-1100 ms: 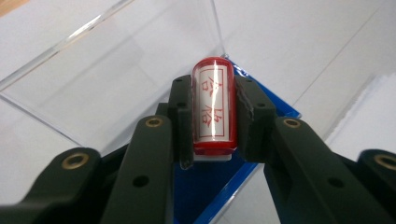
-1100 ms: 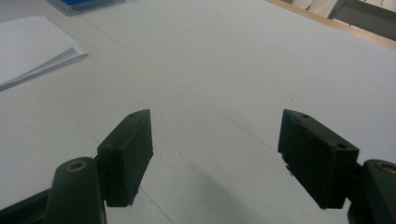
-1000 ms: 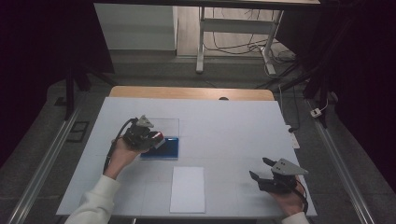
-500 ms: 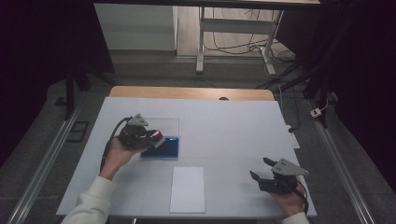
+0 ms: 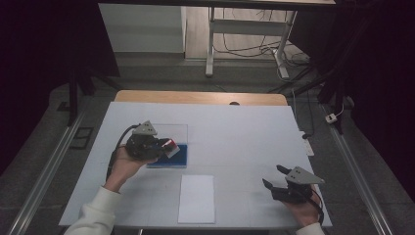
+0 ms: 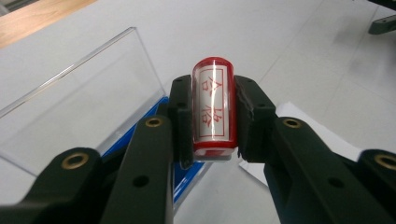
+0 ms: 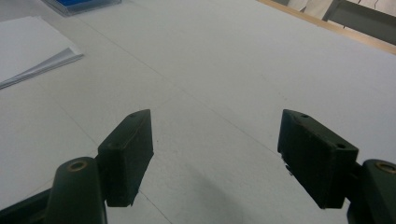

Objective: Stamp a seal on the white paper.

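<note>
- Clearly, the left gripper [image 6: 212, 116] pinches a red stamp [image 6: 213, 109], its two black jaws pressed against the stamp's sides.
- Seen in the left gripper view, the stamp is a clear-cased cylinder with red ends and red characters on a white label, lying lengthwise between the jaws.
- Below it sits a blue ink pad [image 5: 177, 155] in a case whose clear lid [image 6: 88, 98] stands tilted open.
- From the high view, the left gripper [image 5: 155, 147] hangs over the left edge of that case, the stamp [image 5: 170, 147] above the blue pad.
- A white sheet of paper [image 5: 196, 198] lies on the table [image 5: 244, 132], just in front of the case.
- Off near the table's right front corner, the right gripper [image 5: 273, 177] rests with its jaws spread wide and nothing between them.
</note>
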Available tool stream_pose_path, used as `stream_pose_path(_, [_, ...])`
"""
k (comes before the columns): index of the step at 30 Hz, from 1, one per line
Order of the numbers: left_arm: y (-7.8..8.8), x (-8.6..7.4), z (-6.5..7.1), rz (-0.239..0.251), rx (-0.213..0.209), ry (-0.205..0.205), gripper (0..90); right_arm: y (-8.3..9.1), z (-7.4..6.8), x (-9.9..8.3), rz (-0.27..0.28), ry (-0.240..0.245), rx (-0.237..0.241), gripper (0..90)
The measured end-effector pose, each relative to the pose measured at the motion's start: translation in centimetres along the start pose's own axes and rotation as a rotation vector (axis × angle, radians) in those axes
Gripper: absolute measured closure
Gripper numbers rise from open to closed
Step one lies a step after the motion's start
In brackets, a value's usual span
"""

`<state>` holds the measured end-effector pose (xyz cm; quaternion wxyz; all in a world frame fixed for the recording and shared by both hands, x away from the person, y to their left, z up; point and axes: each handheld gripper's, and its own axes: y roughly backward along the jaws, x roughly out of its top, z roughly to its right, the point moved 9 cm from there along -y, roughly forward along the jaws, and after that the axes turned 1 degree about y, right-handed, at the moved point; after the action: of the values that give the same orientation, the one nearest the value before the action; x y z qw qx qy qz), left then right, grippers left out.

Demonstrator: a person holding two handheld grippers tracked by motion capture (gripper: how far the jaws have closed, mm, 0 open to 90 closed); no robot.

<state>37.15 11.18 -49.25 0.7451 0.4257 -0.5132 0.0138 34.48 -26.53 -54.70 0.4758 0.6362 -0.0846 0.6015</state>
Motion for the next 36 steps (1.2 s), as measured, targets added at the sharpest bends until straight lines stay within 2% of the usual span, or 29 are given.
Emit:
stream_pose_path(2, [0.1,0.0,0.3,0.002,-0.005,-0.004,70.3,0.0,0.0,0.0,0.002,0.0,0.001,26.0])
stream_pose_path(6, [0.3,0.4,1.2,0.024,-0.056,-0.002,70.3,0.0,0.0,0.0,0.002,-0.002,0.003,26.0])
stream_pose_path(11, [0.4,0.6,2.2,0.03,-0.083,-0.013,70.3,0.0,0.0,-0.1,-0.001,-0.005,0.001,26.1])
stream_pose_path(14, [0.6,0.9,2.9,0.046,-0.122,-0.01,70.3,0.0,0.0,0.0,-0.001,-0.003,0.002,26.1])
stream_pose_path(29, [0.9,1.0,5.3,0.034,-0.136,-0.076,70.3,-0.2,0.0,-0.2,-0.012,0.003,-0.003,26.0])
stream_pose_path(36, [0.5,0.7,6.4,0.027,-0.162,-0.086,70.3,-0.2,-0.1,-0.2,-0.013,0.002,0.0,26.1])
